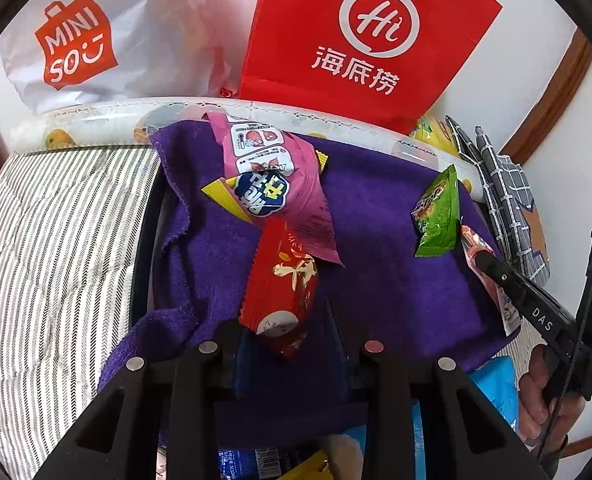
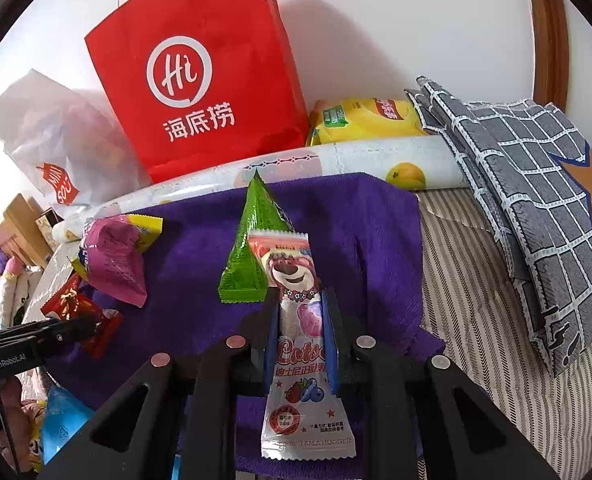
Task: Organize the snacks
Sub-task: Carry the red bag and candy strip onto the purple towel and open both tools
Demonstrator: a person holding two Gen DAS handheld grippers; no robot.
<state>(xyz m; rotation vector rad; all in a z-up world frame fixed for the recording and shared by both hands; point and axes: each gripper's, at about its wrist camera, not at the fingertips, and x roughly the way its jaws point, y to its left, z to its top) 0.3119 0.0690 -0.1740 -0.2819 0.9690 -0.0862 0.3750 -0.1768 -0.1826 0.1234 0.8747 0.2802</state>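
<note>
A purple towel point(image 1: 376, 240) point(image 2: 183, 248) lies spread on a striped bed. On it are a pink snack packet point(image 1: 275, 184) point(image 2: 113, 262), a red packet point(image 1: 283, 292) point(image 2: 79, 312) and a green triangular packet point(image 1: 438, 212) point(image 2: 251, 244). My left gripper point(image 1: 285, 332) stands open around the near end of the red packet. My right gripper point(image 2: 300, 312) is shut on a white and pink Lotso bear packet point(image 2: 300, 344), low over the towel beside the green packet. It also shows in the left wrist view point(image 1: 486, 264).
A red paper bag point(image 1: 360, 40) point(image 2: 199, 80) and a white Miniso bag point(image 1: 95, 40) point(image 2: 51, 148) stand against the wall behind a rolled printed sheet point(image 2: 376, 156). A yellow packet point(image 2: 360, 120) and a grey checked cloth point(image 2: 536, 184) lie at right. Blue packets point(image 1: 496, 396) lie near the front.
</note>
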